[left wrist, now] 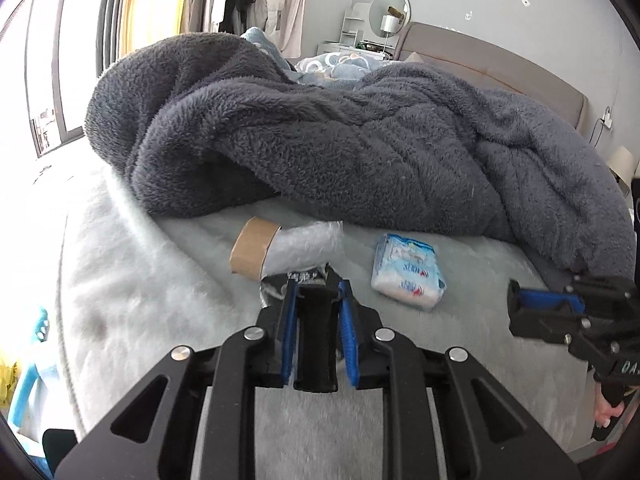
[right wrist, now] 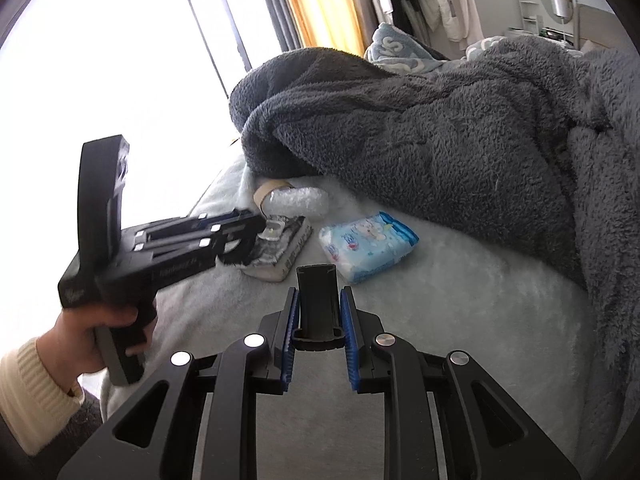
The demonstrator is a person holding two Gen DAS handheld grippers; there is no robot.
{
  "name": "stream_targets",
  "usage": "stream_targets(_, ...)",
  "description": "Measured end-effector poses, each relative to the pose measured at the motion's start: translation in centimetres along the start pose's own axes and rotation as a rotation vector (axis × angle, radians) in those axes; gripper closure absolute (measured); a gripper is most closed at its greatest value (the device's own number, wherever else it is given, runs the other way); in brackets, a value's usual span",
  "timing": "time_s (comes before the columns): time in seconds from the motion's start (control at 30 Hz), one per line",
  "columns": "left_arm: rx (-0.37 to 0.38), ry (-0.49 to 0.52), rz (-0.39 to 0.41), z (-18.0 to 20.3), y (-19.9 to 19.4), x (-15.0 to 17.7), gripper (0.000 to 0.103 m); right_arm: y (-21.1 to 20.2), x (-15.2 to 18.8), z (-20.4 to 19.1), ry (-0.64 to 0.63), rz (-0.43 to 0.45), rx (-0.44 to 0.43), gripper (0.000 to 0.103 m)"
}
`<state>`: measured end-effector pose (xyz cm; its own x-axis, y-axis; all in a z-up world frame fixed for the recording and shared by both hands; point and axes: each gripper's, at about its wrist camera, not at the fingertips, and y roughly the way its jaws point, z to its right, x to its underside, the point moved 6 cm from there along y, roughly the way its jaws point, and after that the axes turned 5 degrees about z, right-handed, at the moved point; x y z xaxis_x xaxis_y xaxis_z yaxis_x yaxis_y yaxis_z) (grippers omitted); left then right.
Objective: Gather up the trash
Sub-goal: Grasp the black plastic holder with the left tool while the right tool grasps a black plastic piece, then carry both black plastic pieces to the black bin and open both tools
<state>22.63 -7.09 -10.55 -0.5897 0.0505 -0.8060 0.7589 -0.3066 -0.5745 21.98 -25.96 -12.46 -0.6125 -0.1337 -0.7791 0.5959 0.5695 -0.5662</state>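
Blue-padded fingers of my left gripper (left wrist: pixel 316 286) sit at the near end of a crumpled silver wrapper (right wrist: pixel 280 250); from the side, in the right view, the tips reach its torn end, but I cannot tell whether they actually clamp it or only touch. The gap between them looks narrow. My right gripper (right wrist: pixel 319 294) hangs above the pale bedsheet (right wrist: pixel 460 280) with its pads a little apart and nothing between them. That wrapper lies on the sheet, just beside a cardboard tube (left wrist: pixel 252 250) with a bubble wrap (left wrist: pixel 308 246) bundle stuck in its end. A blue-and-white tissue pack (left wrist: pixel 408 274) lies to the right of these, apart from them. Behind all three a thick grey blanket (left wrist: pixel 320 136) is heaped across the bed, its edge close to the tube.
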Motion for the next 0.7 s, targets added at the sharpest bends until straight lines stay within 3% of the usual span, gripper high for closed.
stream_targets(0.13,-0.012,0.025,-0.008,0.1,-1.3,0.4,0.081,0.4,-0.8,-1.1,0.001,0.013,0.02,0.082)
stream_targets(0.33,-0.007,-0.051,-0.014,-1.9,-3.1,1.1,0.081,1.6,-1.8,-3.3,-0.006,0.013,0.03,0.082)
stream_targets(0.7,-0.11,-0.076,-0.038,-6.7,-6.7,2.6,0.081,4.4,-2.6,-8.2,-0.033,0.004,0.041,0.082)
